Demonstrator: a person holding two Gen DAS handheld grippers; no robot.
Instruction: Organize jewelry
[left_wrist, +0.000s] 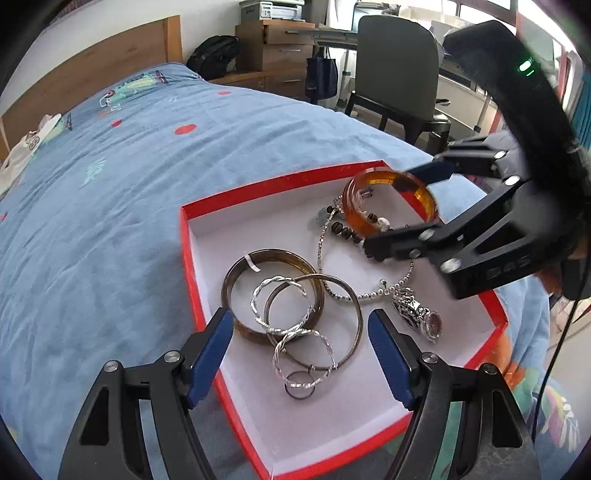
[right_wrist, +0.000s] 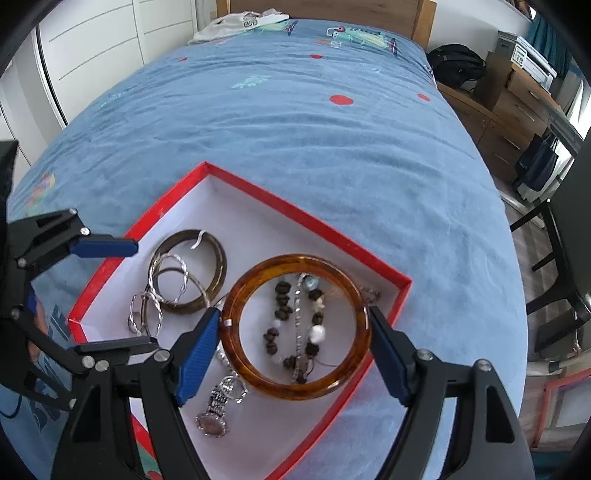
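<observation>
A red box (left_wrist: 266, 186) with a white floor lies on the blue bed; it also shows in the right wrist view (right_wrist: 295, 199). My right gripper (right_wrist: 295, 339) is shut on an amber bangle (right_wrist: 295, 330) across its width and holds it tilted above the box's right part; both show in the left wrist view, gripper (left_wrist: 399, 206), bangle (left_wrist: 391, 201). My left gripper (left_wrist: 301, 354) is open over a dark bangle (left_wrist: 271, 295), silver hoops (left_wrist: 303, 332) and rings. A beaded bracelet (right_wrist: 295, 328), a chain and a watch (right_wrist: 218, 410) lie in the box.
The blue bedspread (right_wrist: 295, 122) stretches far beyond the box. A white garment (right_wrist: 240, 22) lies at the headboard. A chair (left_wrist: 399, 70), wooden drawers (left_wrist: 280, 44) and a black backpack (left_wrist: 214, 55) stand beside the bed.
</observation>
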